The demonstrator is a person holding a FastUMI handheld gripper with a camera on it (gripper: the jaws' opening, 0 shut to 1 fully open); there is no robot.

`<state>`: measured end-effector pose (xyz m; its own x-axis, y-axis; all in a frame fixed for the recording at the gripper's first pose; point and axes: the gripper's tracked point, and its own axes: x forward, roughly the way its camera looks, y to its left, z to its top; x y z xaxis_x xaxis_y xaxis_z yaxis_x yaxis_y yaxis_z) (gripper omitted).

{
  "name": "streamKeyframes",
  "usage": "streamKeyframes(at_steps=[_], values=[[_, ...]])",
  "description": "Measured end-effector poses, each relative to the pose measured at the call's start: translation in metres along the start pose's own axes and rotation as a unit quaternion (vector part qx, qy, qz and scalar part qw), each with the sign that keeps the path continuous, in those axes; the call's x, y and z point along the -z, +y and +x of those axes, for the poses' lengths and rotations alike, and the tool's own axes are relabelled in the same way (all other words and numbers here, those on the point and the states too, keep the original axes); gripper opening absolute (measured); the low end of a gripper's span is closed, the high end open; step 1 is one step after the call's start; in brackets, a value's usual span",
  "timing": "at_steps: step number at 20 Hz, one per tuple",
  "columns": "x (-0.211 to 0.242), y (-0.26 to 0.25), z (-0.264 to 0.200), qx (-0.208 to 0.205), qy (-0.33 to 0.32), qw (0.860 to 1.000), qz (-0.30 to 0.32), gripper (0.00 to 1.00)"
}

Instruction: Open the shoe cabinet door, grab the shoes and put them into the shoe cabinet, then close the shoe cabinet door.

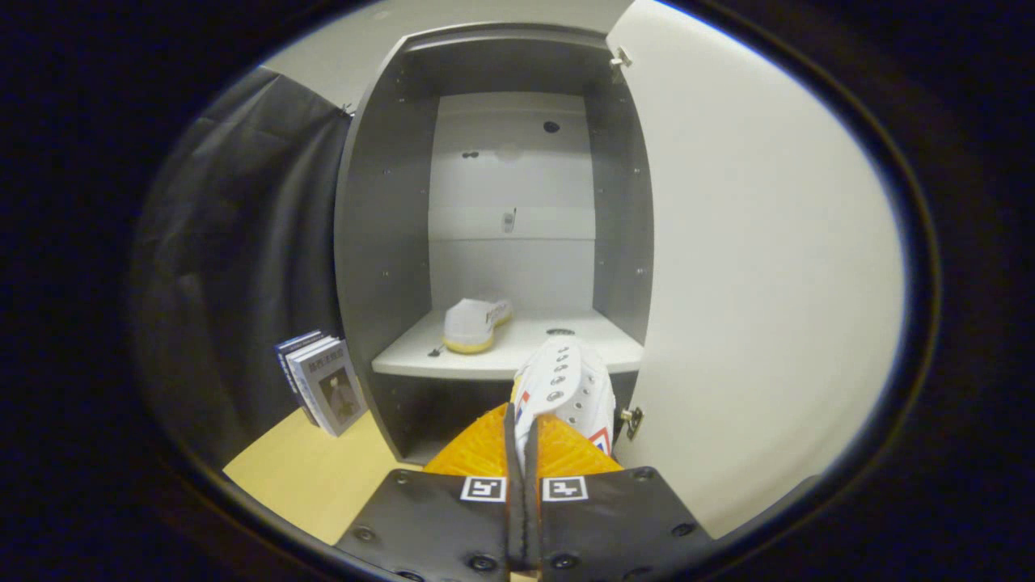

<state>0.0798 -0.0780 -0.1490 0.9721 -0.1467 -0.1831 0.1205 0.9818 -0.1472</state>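
dim, soft focus; fisheye bends edges; door (760, 267) brightest.

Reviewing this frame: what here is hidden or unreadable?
- Held white sneaker: its heel end is hidden behind the claw, whose fingers are closed on it.
- Sneaker on the shelf: its front faces away.
- Books left of the shoe cabinet: covers too small.

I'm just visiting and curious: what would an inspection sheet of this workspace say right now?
Surface: pale wooden floor beside the cabinet.
Job's things: shoe cabinet with its door swung open; one white shoe on the shelf; second white shoe held in front of the shelf.
Clutter: books leaning beside the cabinet.
Grippers: gripper closed, fingers pinching the second shoe.
Cables: nothing seen.
Surroundings: dark curtain beyond the books.
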Motion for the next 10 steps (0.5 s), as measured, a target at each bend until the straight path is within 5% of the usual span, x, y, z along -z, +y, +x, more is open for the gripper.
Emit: streamKeyframes(at_steps=[10], values=[[-0.088, 0.019, 0.106, 0.014, -0.062, 0.997, -0.049, 0.02]])
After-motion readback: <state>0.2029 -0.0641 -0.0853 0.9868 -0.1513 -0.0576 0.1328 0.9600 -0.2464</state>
